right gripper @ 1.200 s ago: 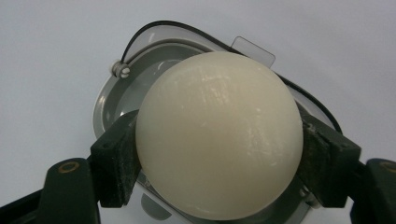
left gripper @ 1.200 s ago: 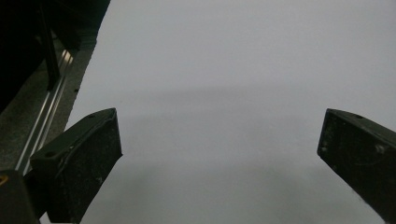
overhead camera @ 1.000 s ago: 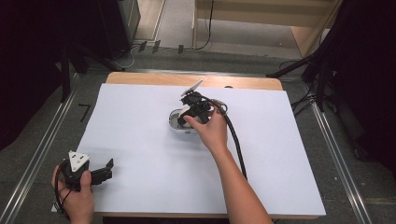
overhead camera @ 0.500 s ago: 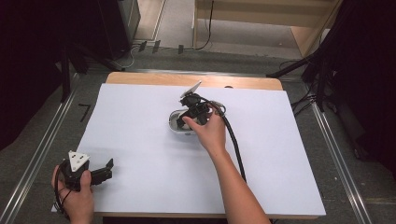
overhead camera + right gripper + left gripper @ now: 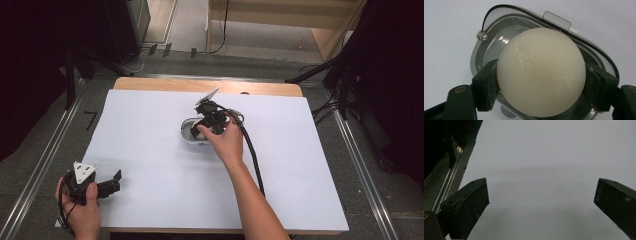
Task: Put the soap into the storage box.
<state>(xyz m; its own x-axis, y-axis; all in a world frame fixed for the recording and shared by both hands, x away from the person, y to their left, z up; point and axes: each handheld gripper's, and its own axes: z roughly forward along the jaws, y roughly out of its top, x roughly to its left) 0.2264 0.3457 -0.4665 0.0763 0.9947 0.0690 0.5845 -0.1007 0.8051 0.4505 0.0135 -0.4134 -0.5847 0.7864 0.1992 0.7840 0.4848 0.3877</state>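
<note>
A smooth cream ball (image 5: 540,72) sits between the two black pads of my right gripper (image 5: 541,83), which touch it on both sides; the jaws are opening. The ball hangs just over a grey, rounded container (image 5: 482,50) with a clear rim and a small tab. From the high view, the right gripper (image 5: 202,125) points down at that container (image 5: 186,131) near the table's middle. My left gripper (image 5: 116,181) rests at the near left corner, jaws open. Its fingers (image 5: 467,205) stand wide apart over bare white paper, with nothing between them.
White paper (image 5: 150,165) covers the wooden table (image 5: 150,83). A black cable (image 5: 252,155) trails from the right gripper along the forearm. Metal rails (image 5: 45,160) run along both sides of the table, and dark stands and cables lie on the floor beyond.
</note>
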